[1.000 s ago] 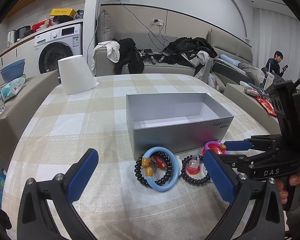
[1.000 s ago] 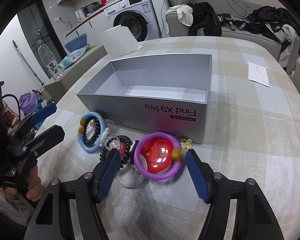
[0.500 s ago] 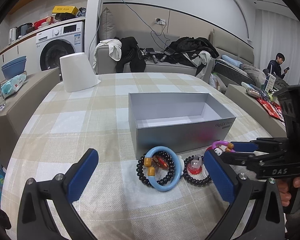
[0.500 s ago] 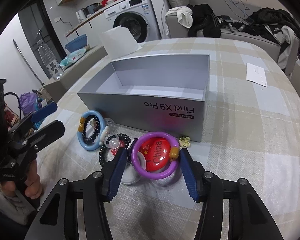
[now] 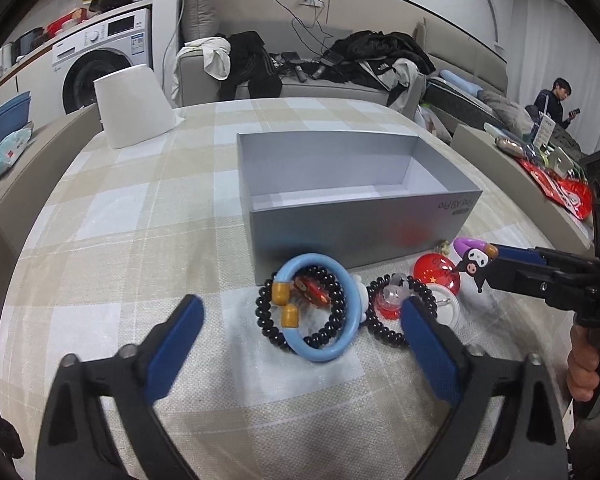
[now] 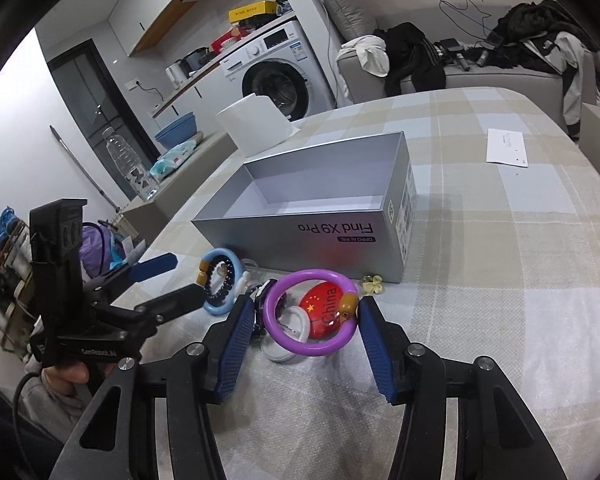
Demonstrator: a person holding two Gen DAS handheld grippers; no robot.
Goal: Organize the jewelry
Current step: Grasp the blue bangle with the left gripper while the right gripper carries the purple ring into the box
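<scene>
My right gripper [image 6: 306,320] is shut on a purple ring bracelet [image 6: 296,346] and holds it tilted, lifted off the cloth, in front of the open grey box [image 6: 320,196]. The purple ring bracelet [image 5: 466,245] with its black charm also shows in the left wrist view. My left gripper [image 5: 300,332] is open and empty, with a blue ring bracelet [image 5: 320,350] and a black bead bracelet [image 5: 300,312] between its fingers. A red round badge [image 6: 324,312] and a black coil hair tie [image 5: 404,312] lie beside them.
The box [image 5: 356,216] is empty inside. A white paper roll [image 5: 130,106] stands at the table's far left. A white card [image 6: 506,148] lies at the far right. A small yellow flower clip [image 6: 372,284] lies at the box's front corner.
My right gripper has closed on the purple ring bracelet and lifted it, tilting it up off the red badge. My left gripper has stayed open and moved slightly closer to the blue ring.
</scene>
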